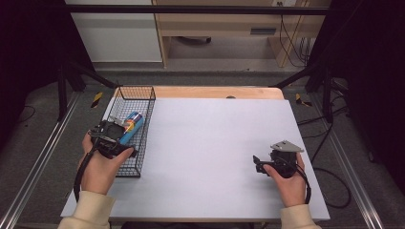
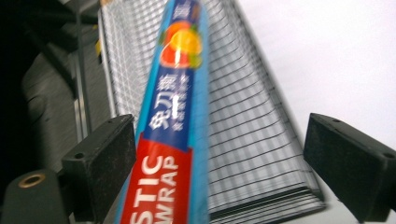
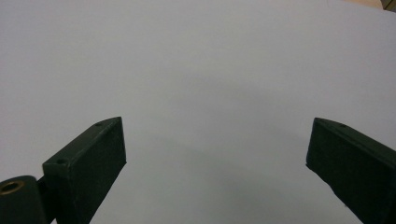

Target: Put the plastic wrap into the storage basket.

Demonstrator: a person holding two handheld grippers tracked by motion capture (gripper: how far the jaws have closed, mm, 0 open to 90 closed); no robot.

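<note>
Your left tongs point(image 1: 125, 128) sit over the black wire basket point(image 1: 144, 93) at the left edge of the desk point(image 1: 210, 143). In the left gripper view, their jaws are spread wide. A long box of plastic wrap point(image 2: 175, 116) runs up between them. It lies close against one jaw and well apart from the other, so nothing is pinching it. The box is long and thin. It is blue along its length, with a red band near the tongs that has big white letters on it. Higher up there are white signs on dark blue, and near the far end a picture of orange and red fruit. In the high view, the box point(image 1: 132, 125) lies inside the basket. Your right tongs point(image 1: 256, 162) are over the bare grey desk point(image 3: 196, 70) on the right side. Their jaws are spread wide too, with nothing between them.
</note>
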